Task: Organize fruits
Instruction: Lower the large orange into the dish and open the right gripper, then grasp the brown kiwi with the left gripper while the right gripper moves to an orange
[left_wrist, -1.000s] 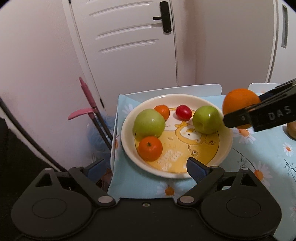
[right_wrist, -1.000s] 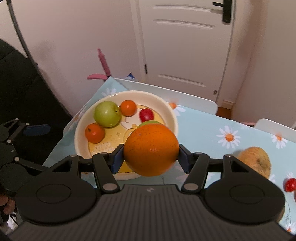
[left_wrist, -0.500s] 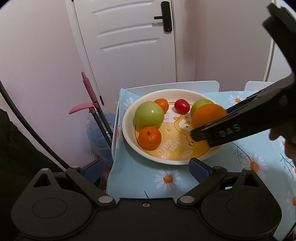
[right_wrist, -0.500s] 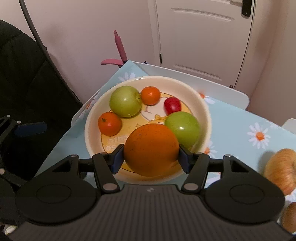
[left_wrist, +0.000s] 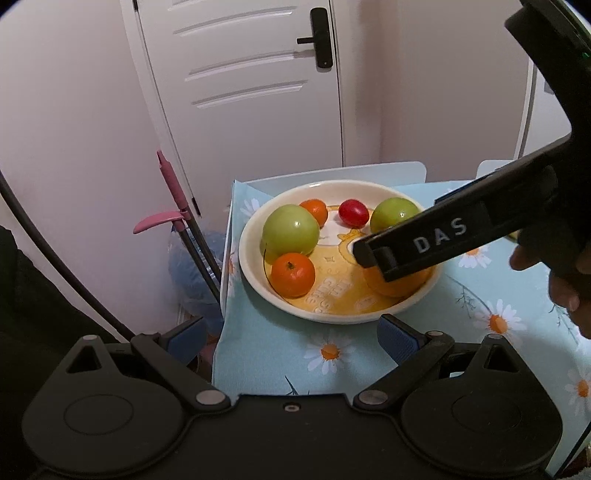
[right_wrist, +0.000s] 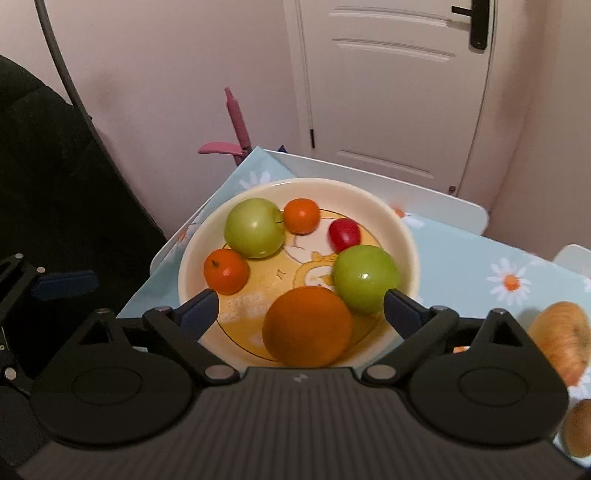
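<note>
On the desk (right_wrist: 461, 258), one cream plate (right_wrist: 402, 236) with six fruits: two green apples (right_wrist: 255, 227) (right_wrist: 365, 278), two small tangerines (right_wrist: 226, 271) (right_wrist: 302, 216), one red cherry tomato (right_wrist: 344, 233), one large orange (right_wrist: 308, 326) at the plate's near edge. Right tool (right_wrist: 299, 308) spread wide, one finger either side of the orange, neither touching. Left tool (left_wrist: 291, 334) wide too, gripping nothing, just short of the plate. Off the plate to the right, one yellowish pear (right_wrist: 563, 336).
</note>
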